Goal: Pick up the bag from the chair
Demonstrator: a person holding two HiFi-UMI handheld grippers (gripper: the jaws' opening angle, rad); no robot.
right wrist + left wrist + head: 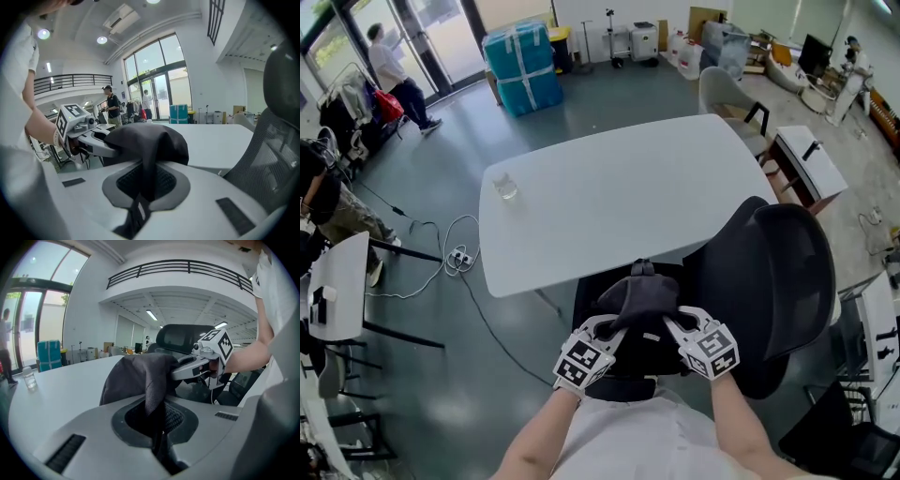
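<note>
Both left claw (617,328), right claw (672,325) pinch limp dark-grey cloth bag (639,295) over chair (778,281).

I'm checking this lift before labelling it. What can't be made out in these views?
Jaw tips of the left gripper and right gripper: each gripper view, buried in the fabric of the bag.
Bag underside: head view, hidden by its own folds and the grippers, so whether it is clear of the chair seat is unclear.
Glass contents: head view, too small.
</note>
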